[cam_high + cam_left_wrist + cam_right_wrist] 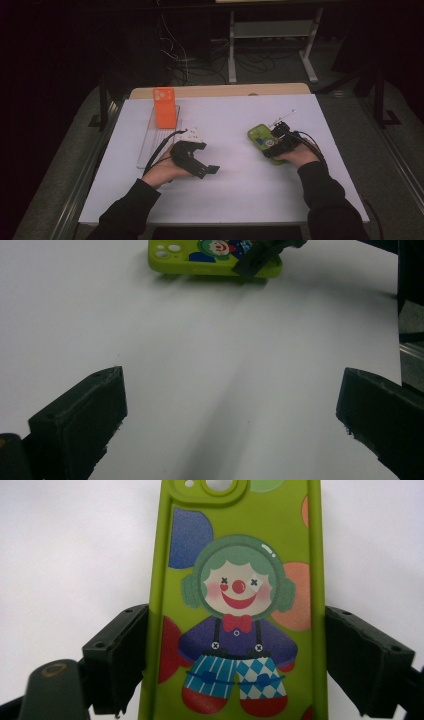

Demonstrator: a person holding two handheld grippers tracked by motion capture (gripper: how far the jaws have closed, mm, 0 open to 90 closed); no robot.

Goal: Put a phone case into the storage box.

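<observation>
Your right gripper (235, 645) has its jaws pressed on both long edges of the green clown phone case (240, 605) lying right of centre on the white table (240, 185), while your left gripper (230, 410), spread wide, hovers over bare surface well apart from the case.

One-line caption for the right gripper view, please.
Right gripper straddles a green clown-print phone case lying on the white table, one black jaw at each long edge.
</observation>
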